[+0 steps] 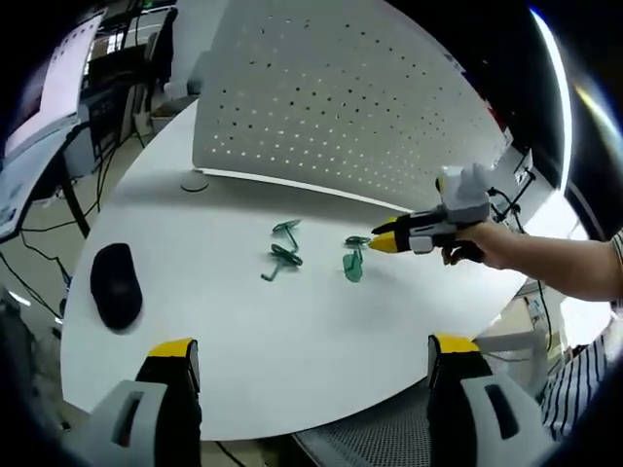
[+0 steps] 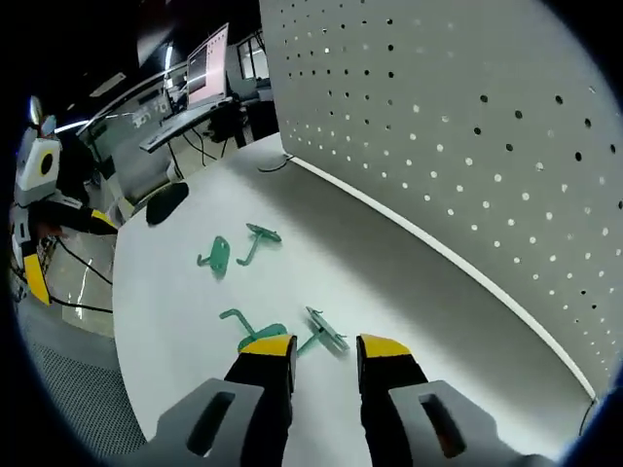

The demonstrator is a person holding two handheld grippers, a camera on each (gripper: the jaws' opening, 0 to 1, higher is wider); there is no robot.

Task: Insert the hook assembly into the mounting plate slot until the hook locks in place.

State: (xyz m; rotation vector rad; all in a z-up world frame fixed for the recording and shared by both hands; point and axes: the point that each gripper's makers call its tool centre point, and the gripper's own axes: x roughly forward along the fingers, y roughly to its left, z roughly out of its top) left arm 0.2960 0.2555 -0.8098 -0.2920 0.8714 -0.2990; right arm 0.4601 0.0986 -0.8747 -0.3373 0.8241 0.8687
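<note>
The task looks barely begun. On the white tabletop (image 1: 243, 331) lie several green hook pieces, none of them fitted to the perforated white panel (image 1: 341, 97) that stands upright in the upper middle of the left gripper view; which of these is the hook assembly and which the mounting plate I cannot tell for certain.

In the left gripper view, two green pieces (image 1: 282, 248) lie at the centre of the frame, and a third green piece (image 1: 353, 258) lies just right of them, right at the yellow tips of the right hand-held gripper (image 1: 383, 236), which comes in from the right edge. In the right gripper view that hand-held gripper (image 2: 324, 347) has its jaws a little apart at lower centre, with the near green piece (image 2: 321, 333) just ahead of the tips and not yet clamped as far as I can see. The left hand-held gripper (image 1: 313, 352) is wide open and holds nothing, at the bottom of its view.

A dark computer mouse (image 1: 115, 284) sits at the left of the frame.

Picking up, aligning, inserting and locking all seem still to come.
</note>
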